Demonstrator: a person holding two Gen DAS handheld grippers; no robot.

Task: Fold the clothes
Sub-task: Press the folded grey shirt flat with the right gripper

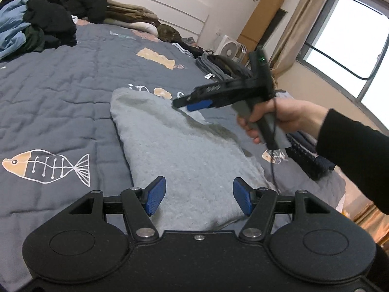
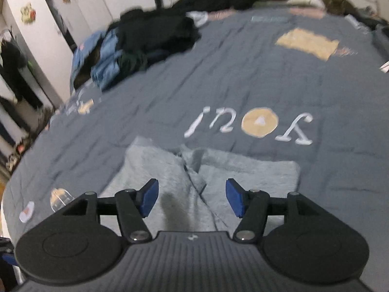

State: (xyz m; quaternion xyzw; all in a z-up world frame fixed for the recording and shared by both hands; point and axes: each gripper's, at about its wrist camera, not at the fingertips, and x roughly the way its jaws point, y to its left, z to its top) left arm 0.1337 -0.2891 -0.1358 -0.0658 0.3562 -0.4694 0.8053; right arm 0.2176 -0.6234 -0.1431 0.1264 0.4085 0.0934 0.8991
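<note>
Grey quilted bed cover (image 1: pixel 60 92) with fish prints spreads under both tools. Dark clothes pile (image 1: pixel 48 17) sits far ahead of the left tool (image 1: pixel 199 199), up-left. Folded grey fleece garment (image 1: pixel 184 150) lies flat just beneath and ahead of both. Left tool's pads apart, empty. Right tool (image 2: pixel 192 199), hand-held, pads apart, empty, above garment.
</note>
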